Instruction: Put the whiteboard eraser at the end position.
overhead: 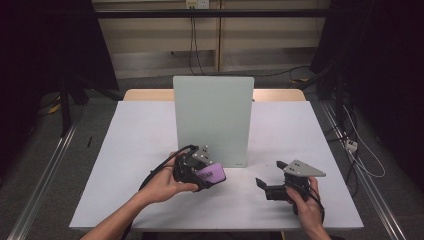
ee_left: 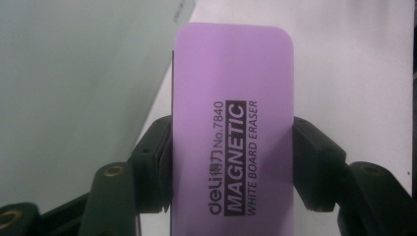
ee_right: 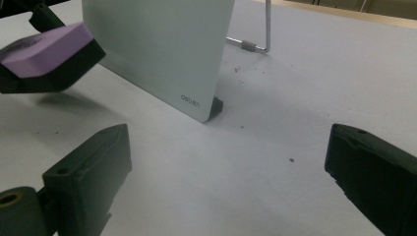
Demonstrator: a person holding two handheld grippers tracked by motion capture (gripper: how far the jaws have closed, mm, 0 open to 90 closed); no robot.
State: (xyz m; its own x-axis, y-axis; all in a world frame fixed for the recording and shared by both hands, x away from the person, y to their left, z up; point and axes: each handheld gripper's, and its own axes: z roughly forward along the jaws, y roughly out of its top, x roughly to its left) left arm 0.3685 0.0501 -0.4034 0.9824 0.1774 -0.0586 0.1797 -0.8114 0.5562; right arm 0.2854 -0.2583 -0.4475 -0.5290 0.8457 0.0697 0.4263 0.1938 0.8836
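Pale grey tabletop (overhead: 135, 150) under dim light, dark floor and cables around it, a wooden strip along its far edge.

Left gripper (overhead: 202, 172) near the middle of the front half of the tabletop, clamped on a purple eraser (overhead: 211, 174), black pads (ee_left: 156, 157) pressing both long sides. Held by the left hand (overhead: 162, 185), cable looping off toward the front edge. Eraser lifted clear of the tabletop, tilted, its shadow lying below it in the right gripper view.

Right gripper (overhead: 267, 177) nearer the front right corner, jaws standing wide apart with nothing between them, bare tabletop showing in the gap. Held low by the right hand (overhead: 305, 202), well apart from the left gripper.

Just beyond the left gripper, a pale green board (overhead: 214, 120) standing upright at the centre of the tabletop, propped from behind by a thin wire stand (ee_right: 255, 46), a small dark foot at its lower corner. Board close beside the eraser, blocking the way toward the far edge. A few dark specks on the tabletop near the board's base.

Eraser (ee_left: 231, 128): flat rounded rectangle, lilac top, black layer beneath. Black print along its length: "deli No.7840 MAGNETIC WHITE BOARD ERASER".
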